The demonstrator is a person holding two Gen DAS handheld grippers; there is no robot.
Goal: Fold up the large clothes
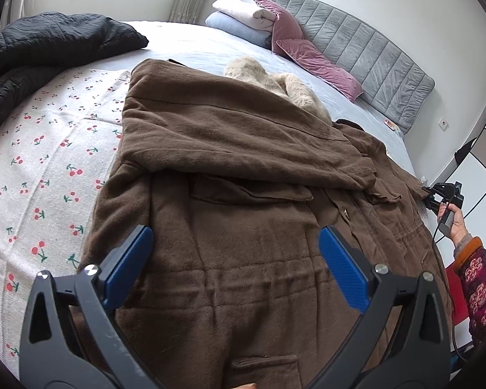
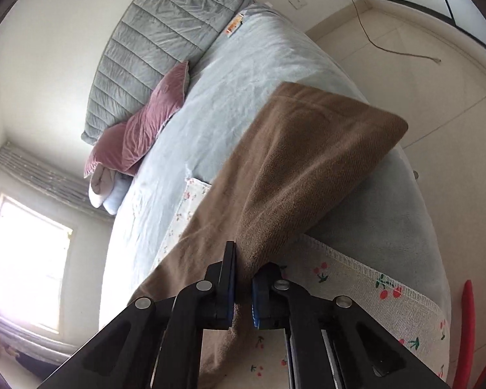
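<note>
Coat (image 1: 243, 227) lay spread on the bed (image 1: 194, 52), brown, over a cherry-print sheet (image 1: 42, 168), with one sleeve already folded across its chest and a fur collar (image 1: 275, 81) showing past that fold. The left gripper (image 1: 236, 253) hung above the lower body of the coat, blue fingers (image 1: 129, 259) wide apart and holding nothing, probably waiting to pin or take the near side. The right gripper (image 2: 243, 288) was at the far edge of the coat by the bedside, its fingers clamped on a fold of brown cloth, which rose from the pads in a taut ridge; that grip looked meant for carrying the second sleeve or side inward over the body. From the left view a hand (image 1: 453, 220) in a patterned sleeve held that tool at the coat's edge. A black jacket (image 1: 48, 52) sat well apart, near the window, likely next in line. Pillows (image 1: 291, 32) stayed clear against the headboard (image 1: 372, 52), so the fold had room
</note>
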